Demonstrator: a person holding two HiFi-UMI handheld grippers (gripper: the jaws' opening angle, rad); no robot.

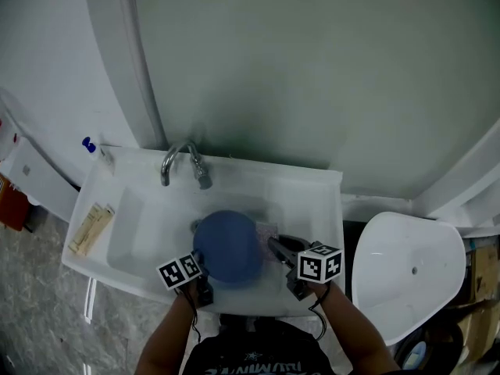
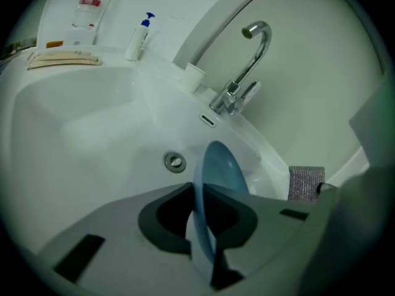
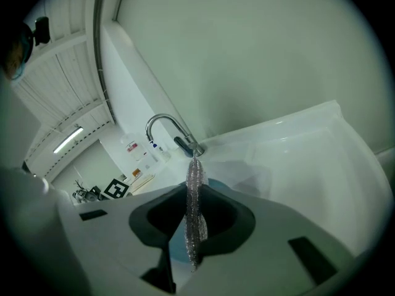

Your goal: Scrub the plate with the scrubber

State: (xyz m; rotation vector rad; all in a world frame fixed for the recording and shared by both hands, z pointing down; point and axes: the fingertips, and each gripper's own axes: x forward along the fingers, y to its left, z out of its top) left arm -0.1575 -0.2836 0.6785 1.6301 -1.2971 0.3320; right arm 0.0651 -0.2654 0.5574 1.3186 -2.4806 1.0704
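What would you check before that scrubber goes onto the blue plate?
1. Is the plate held? ok: the left gripper is shut on its rim.
2. Is the scrubber held? ok: the right gripper pinches it between its jaws.
3. Is the plate over the sink? ok.
4. Does the scrubber touch the plate? not ok: the left gripper view shows a gap between them.
5. Is the plate wet or soapy? cannot tell.
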